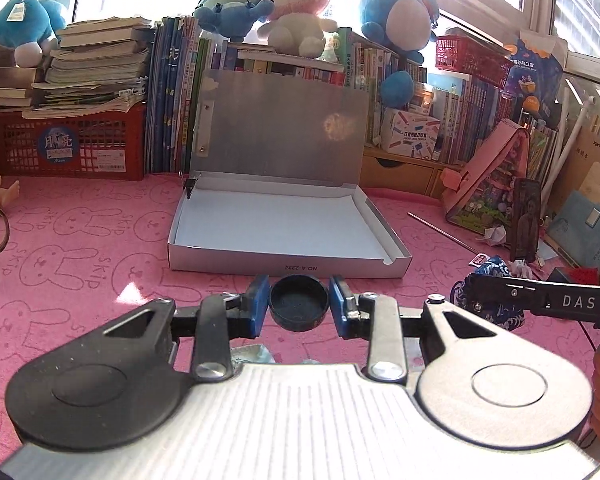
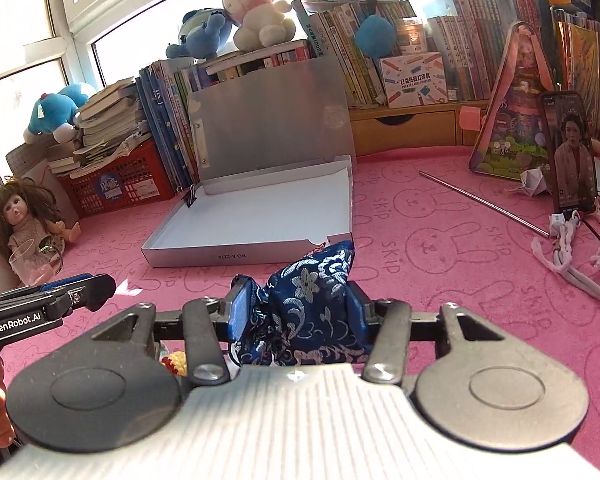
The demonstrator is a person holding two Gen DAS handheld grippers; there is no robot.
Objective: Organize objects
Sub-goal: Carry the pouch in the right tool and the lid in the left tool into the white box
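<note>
Here, left tongs (image 1: 299, 307) pinch a black cap (image 1: 298, 307); right tongs (image 2: 300, 312) apparently squeeze a blue pouch (image 2: 312, 304).

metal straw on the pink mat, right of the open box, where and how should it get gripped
Grip the metal straw near mid-length, coming from above with the fingers closing across its width. It lies flat and slanted on the pink mat, thin and bare along its middle, while its far-right end sits close to the white cord.
</note>
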